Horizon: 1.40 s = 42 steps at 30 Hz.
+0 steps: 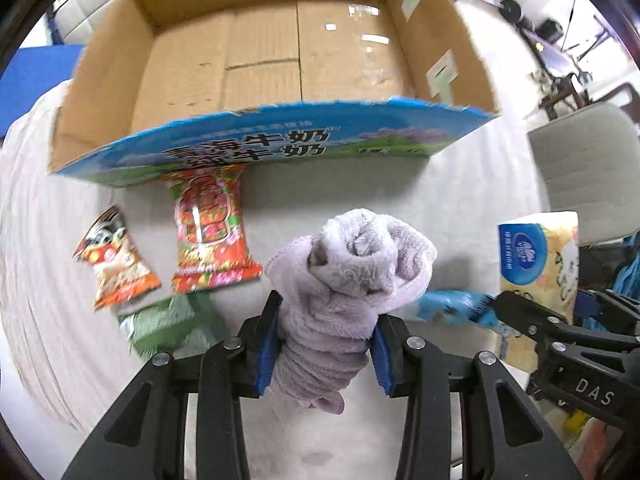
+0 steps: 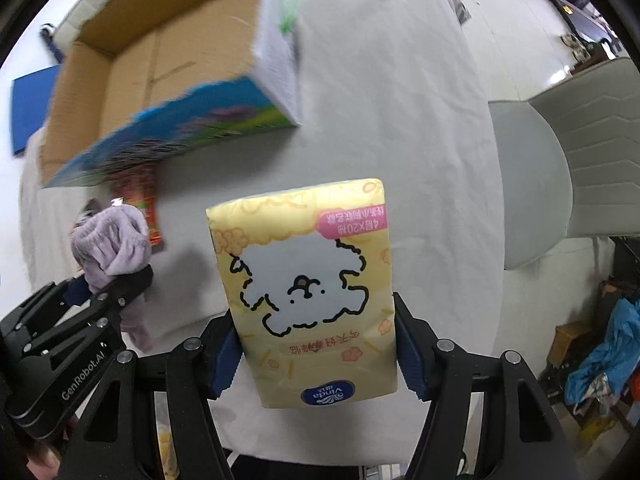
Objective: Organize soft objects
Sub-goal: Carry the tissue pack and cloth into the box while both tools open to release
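A: What is the biggest thing here?

B: The bench (image 2: 400, 80), covered with a white cloth. On its far left side stands an open cardboard box (image 1: 256, 52) with a blue printed front wall. As far as I can see, the box has nothing inside.

A: And what are the two grippers doing?

B: The left gripper (image 1: 324, 344) has its fingers closed on a rolled purple towel (image 1: 352, 264). The towel is squeezed between the blue pads and stands out in front of them, lifted above the bench, in front of the near wall of the box. The right gripper (image 2: 318, 354) has its fingers closed on the sides of a yellow tissue pack (image 2: 308, 288) with a white dog drawing. This pack is also in the air, to the right of the towel and a little right of the box.

A: What stays on the bench?

B: Two snack bags lie near the front of the box: a bigger red one (image 1: 212, 232) just beside the box wall, and a smaller orange one (image 1: 116, 260) to its left. Something green (image 1: 172, 324) lies nearer, partly hidden behind the left fingers; I cannot tell what it is.

A: So which step is it?

B: I think both soft things are picked and are being carried to the box. The next move should bring each one over the near wall, lower it inside, and only then open the fingers.
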Tool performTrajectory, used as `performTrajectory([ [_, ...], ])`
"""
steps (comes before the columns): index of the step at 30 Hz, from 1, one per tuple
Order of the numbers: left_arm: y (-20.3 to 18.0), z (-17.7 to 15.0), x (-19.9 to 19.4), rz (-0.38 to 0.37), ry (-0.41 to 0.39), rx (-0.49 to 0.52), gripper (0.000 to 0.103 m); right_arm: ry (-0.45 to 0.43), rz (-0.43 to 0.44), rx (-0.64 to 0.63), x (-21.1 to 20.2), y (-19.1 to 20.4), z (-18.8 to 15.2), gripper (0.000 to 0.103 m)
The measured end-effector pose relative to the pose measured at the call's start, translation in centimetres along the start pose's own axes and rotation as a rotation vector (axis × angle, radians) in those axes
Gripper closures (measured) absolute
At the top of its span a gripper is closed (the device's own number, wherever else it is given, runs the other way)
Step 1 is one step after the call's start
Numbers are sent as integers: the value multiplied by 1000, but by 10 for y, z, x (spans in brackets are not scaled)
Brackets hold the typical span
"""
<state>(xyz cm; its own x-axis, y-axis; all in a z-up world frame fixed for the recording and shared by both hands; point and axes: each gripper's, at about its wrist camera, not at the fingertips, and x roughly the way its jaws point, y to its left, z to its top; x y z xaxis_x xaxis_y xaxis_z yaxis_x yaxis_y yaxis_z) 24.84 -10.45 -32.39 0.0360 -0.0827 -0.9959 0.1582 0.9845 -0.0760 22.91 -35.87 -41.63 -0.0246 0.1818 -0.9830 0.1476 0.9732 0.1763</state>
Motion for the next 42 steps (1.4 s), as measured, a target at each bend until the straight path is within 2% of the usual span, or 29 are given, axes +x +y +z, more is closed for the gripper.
performTrajectory([
  [3,3,-18,-20,-37,-35,-36,67,-32,31,-28,-20,1,5,35],
  [7,11,-10,-51,-88,-87,-74,66,-74,63,-64,-58,14,8,35],
  [10,-4,6,-83,-112,-113,-79,66,-111,74,-81,-77,27,13,35],
  [11,-8,2,-97,-117,-119,-79,66,-123,79,-84,-84,31,19,35],
  [14,-2,26,-117,-144,-132,-78,66,-160,84,-87,-109,45,39,35],
  [17,7,62,-125,-169,-133,-79,66,-192,61,-73,-110,58,68,35],
  [22,31,128,-100,-237,-63,-131,66,-189,40,-37,-87,81,133,35],
  [29,64,202,-25,-308,76,-253,66,-146,-10,-13,-24,101,210,35],
  [34,75,232,16,-349,136,-310,66,-111,-49,-19,11,110,241,35],
  [42,68,257,35,-360,161,-288,66,-94,-84,-23,44,120,273,35],
])
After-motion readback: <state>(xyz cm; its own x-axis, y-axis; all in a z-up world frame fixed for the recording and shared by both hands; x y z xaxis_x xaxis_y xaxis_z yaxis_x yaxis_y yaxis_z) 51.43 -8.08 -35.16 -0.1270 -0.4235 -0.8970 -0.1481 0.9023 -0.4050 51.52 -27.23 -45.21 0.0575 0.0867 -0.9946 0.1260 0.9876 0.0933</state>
